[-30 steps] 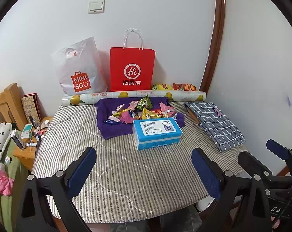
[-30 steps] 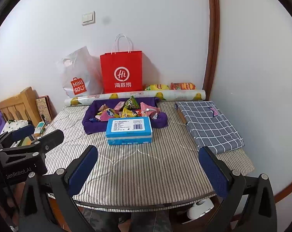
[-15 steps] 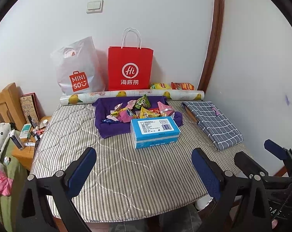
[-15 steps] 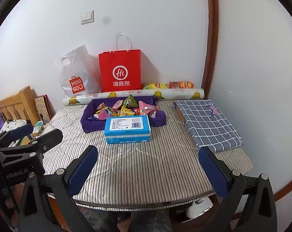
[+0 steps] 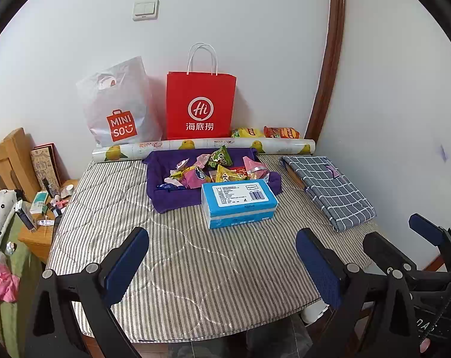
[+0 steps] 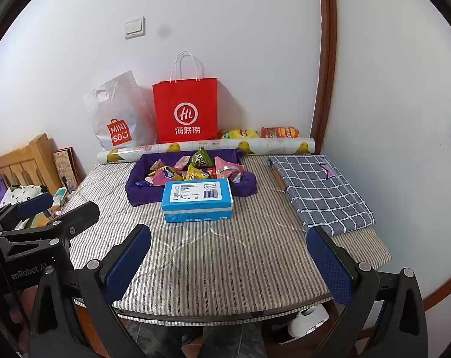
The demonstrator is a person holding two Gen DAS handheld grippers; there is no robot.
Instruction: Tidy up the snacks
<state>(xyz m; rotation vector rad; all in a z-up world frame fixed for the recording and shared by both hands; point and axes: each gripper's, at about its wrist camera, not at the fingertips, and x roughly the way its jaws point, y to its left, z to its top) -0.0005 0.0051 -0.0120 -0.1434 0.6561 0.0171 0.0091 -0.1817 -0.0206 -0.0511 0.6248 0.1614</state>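
Nearest the cameras, left gripper (image 5: pixel 222 264) and right gripper (image 6: pixel 228 264) hover spread wide, empty, blue ribbed pads over the striped quilted table cover (image 6: pixel 219 256). Well ahead, centred between the fingers, lies a blue rectangular tissue box (image 6: pixel 197 200), touching the purple soft fabric tray (image 6: pixel 136 191) heaped with crinkly foil snack packets (image 6: pixel 192 168). Beyond stands a red paper bag (image 6: pixel 185 110).
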